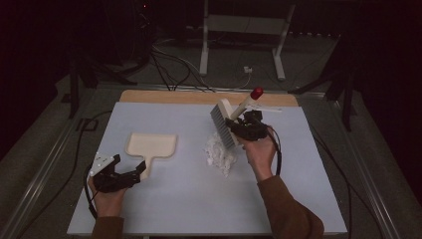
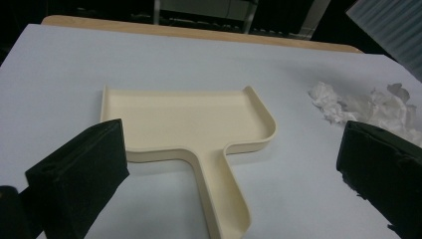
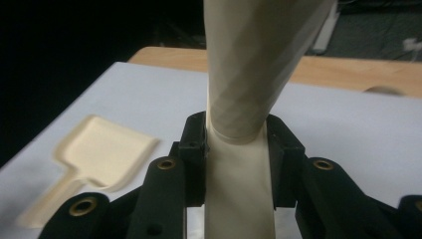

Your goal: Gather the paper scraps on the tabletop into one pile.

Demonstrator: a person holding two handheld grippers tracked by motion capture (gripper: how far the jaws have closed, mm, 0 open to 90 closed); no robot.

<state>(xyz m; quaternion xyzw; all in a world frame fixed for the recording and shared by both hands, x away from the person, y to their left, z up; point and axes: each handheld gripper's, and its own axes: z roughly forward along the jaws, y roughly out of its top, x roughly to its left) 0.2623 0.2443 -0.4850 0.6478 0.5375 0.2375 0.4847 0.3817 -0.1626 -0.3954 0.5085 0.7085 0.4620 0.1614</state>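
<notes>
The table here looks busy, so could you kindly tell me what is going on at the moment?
A person is working with two hand-held tongs. The right tongs are shut on the handle of a brush, held tilted above a pile of crumpled white paper on the table. The left tongs are open, at the handle of a cream dustpan lying flat to the left of the pile, not yet gripping it.

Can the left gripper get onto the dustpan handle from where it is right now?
Probably yes. The left gripper is open, the dustpan handle runs between its jaws, and nothing lies across it; the crumpled paper sits off to the side.
</notes>
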